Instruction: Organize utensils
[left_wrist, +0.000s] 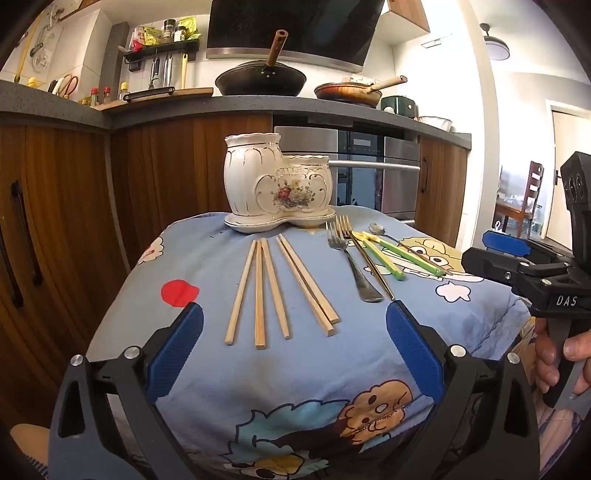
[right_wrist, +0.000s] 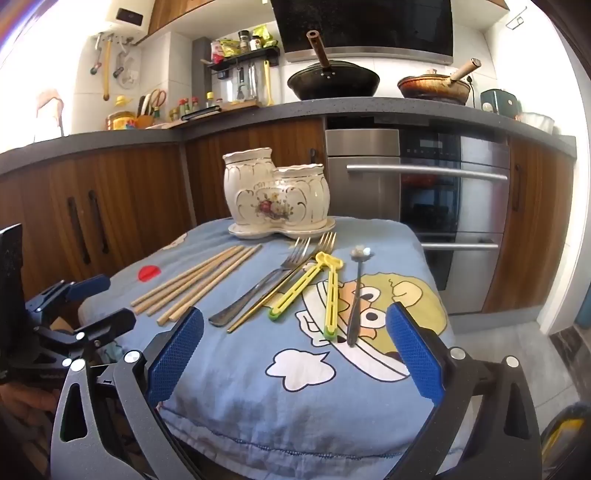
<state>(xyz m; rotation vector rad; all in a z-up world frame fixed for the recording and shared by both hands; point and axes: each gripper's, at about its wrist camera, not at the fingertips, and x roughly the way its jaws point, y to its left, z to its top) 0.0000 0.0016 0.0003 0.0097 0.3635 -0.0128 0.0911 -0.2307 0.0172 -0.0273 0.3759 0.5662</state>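
Note:
A white ceramic two-pot holder (left_wrist: 277, 182) (right_wrist: 275, 192) with a flower print stands on its saucer at the far side of a blue cartoon cloth (left_wrist: 295, 369) (right_wrist: 295, 387). Several wooden chopsticks (left_wrist: 275, 286) (right_wrist: 195, 284) lie in front of it. To their right lie a silver fork (left_wrist: 351, 266) (right_wrist: 255, 288), a gold fork (left_wrist: 364, 254) (right_wrist: 280, 284), two yellow-green plastic pieces (left_wrist: 391, 253) (right_wrist: 314, 286) and a dark spoon (right_wrist: 356, 295). My left gripper (left_wrist: 294, 343) is open and empty, before the chopsticks. My right gripper (right_wrist: 294, 345) is open and empty, near the spoon.
Wooden kitchen cabinets (left_wrist: 74, 206) and a steel oven (right_wrist: 443, 199) stand behind the cloth-covered surface. Two woks (left_wrist: 260, 79) (right_wrist: 434, 86) sit on the dark countertop. The right gripper also shows in the left wrist view (left_wrist: 517, 266), and the left gripper in the right wrist view (right_wrist: 81, 314).

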